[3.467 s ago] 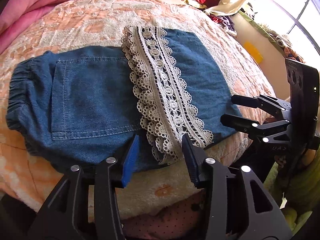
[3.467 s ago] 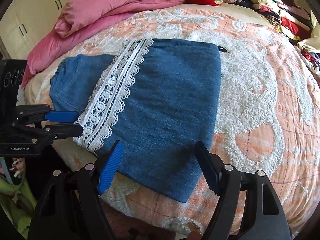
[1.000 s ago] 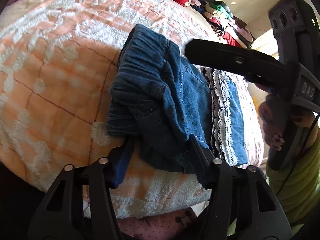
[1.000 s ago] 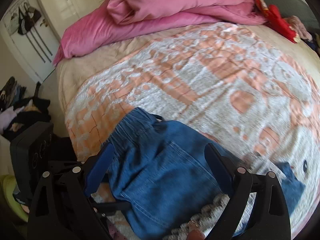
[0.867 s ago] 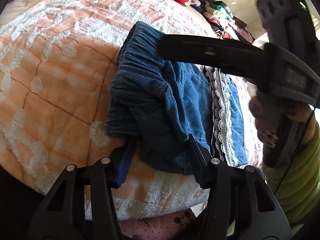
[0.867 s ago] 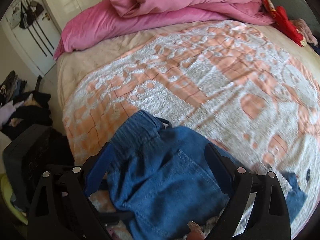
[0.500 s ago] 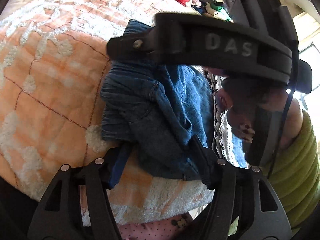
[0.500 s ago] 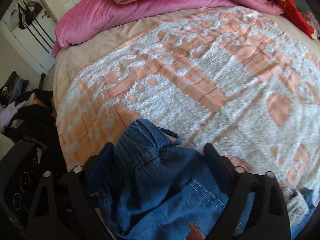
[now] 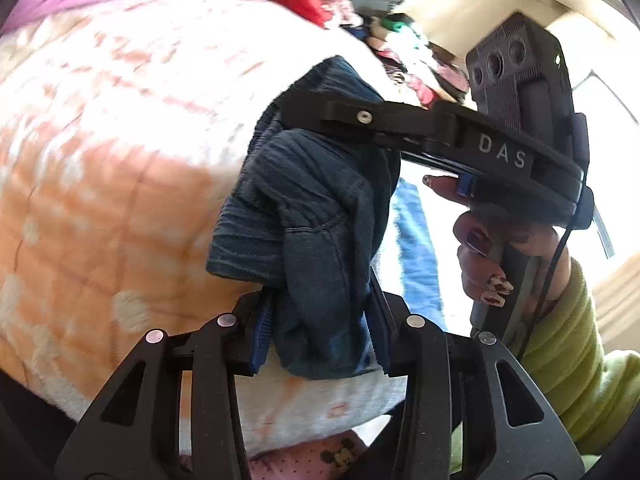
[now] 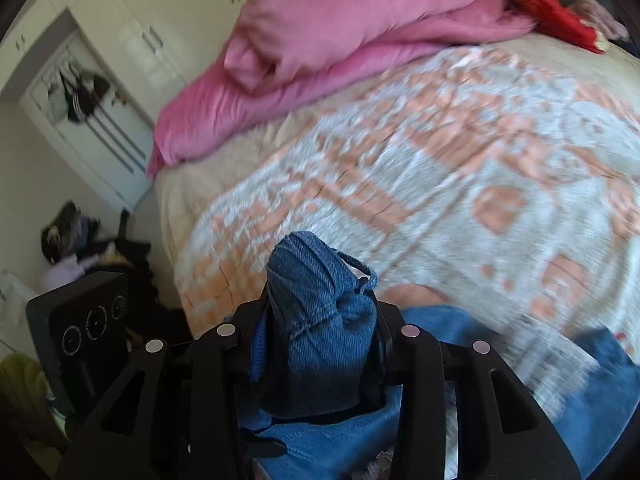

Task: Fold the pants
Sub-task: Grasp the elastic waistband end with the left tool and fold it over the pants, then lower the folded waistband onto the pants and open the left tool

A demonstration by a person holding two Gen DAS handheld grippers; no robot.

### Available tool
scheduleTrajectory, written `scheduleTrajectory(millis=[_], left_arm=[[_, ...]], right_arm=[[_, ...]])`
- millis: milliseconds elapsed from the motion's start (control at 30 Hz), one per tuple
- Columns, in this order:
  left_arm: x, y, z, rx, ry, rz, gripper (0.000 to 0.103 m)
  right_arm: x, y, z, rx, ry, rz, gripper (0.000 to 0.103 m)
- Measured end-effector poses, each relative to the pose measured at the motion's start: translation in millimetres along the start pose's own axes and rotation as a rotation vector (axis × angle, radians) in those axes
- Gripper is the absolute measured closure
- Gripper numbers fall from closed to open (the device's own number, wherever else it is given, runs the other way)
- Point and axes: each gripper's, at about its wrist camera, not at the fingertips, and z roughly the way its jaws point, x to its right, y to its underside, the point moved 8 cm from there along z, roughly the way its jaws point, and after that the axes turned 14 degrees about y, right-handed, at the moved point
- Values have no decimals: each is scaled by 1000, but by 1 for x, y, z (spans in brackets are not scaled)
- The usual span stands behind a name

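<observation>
Both closing: left gripper (image 9: 318, 340) and right gripper (image 10: 318, 344) clamping bunched waistband of soft, floppy denim pants (image 9: 312, 216) between jaws.

Both grippers were black plastic frames with triangular cut-outs, silver screw heads and blue ribbed pads. The right gripper (image 9: 304, 114) bore white "DAS" lettering and a thin black cable. The right hand (image 9: 500, 248) wore dark-red nail polish and a green ribbed sleeve (image 9: 572, 356).

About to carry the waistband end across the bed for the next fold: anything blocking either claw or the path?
Nothing visible: the denim pants already sit between both closing claws, left and right; the bedspread ahead lies bare.
</observation>
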Motion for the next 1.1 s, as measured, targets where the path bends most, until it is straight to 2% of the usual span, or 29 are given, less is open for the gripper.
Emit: scheduleTrajectory(millis=[133,233,267,300,367,433,567,667,833,867,900,933,1033,1100], left_arm=[[30,0,17,-30,25,62,70],[47,-2,36,-64,36,107,70],[51,-2,40,-76,41,118,69],[56,0,47,-97,49,134,69],[65,11,61,-145,57,173,65],[67,20,70,-194,58,194,65],[66,42,96,-287,63,197,64],[66,44,103,-304,45,218,57],[72,47,108,-306,37,224,55],[76,49,106,-305,35,226,55],[77,49,106,-305,36,224,54],[78,48,107,-303,36,226,51],[83,51,106,-301,35,247,49],[83,50,108,-300,39,251,49]], right_arm=[[27,4,-33,50,0,61,63],[49,10,-54,88,1,119,54],[56,13,-60,98,4,137,44],[65,17,-67,110,7,158,28],[86,28,-81,145,41,213,16],[109,44,-92,155,87,283,16],[145,84,-97,110,124,417,13],[154,107,-94,79,146,458,8],[149,120,-71,20,152,461,8],[145,119,-66,12,154,447,11],[139,118,-63,10,150,423,40],[134,117,-61,4,158,394,52],[121,107,-71,42,179,301,67],[123,102,-83,73,180,299,68]])
